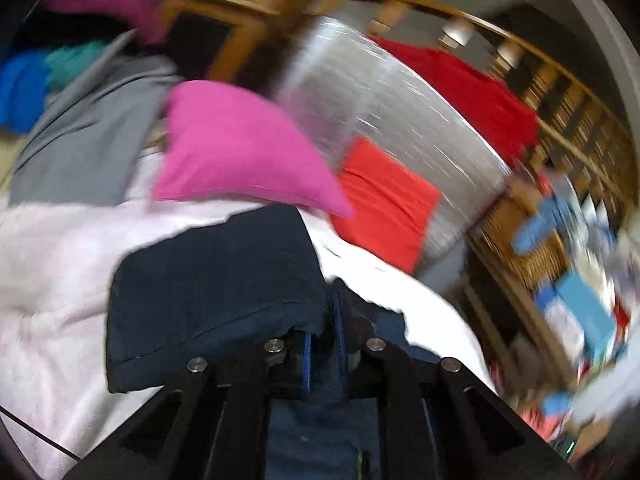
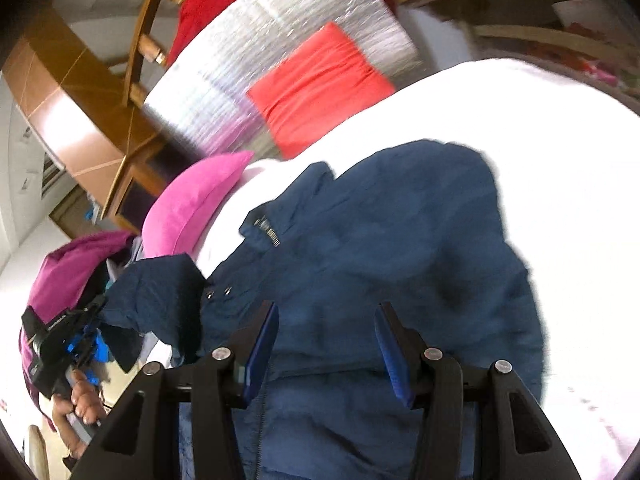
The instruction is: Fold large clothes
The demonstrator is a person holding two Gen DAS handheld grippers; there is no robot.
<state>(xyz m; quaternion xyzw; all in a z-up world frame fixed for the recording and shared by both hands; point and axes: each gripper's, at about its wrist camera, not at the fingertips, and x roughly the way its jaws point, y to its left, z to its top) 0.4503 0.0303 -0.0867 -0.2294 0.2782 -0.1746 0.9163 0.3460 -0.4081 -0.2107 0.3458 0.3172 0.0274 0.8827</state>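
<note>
Your left gripper (image 1: 322,344) is clamped on a fold of the navy jacket (image 2: 392,248); the blue pads (image 1: 306,354) sit close together with dark cloth bunched between and draped over them. From the right wrist camera you can see that same gripper (image 2: 90,320) off to the left, holding a sleeve or corner of the jacket up off the bed, with your hand (image 2: 80,400) wrapped round its handle.

Your right gripper (image 2: 326,344) is spread wide, holding nothing, and hovers over the jacket's lower front near the zipper (image 2: 262,420). I can't tell if the pads touch the cloth.

The jacket lies mostly flat on the white bedspread (image 2: 540,128), collar pointing toward the pink pillow (image 2: 192,208). Behind that there's a red cushion (image 2: 320,88) leaning on a silvery headboard (image 2: 272,40). The left view is pretty motion-blurred, with a grey garment (image 1: 88,136) left of the pink pillow.
</note>
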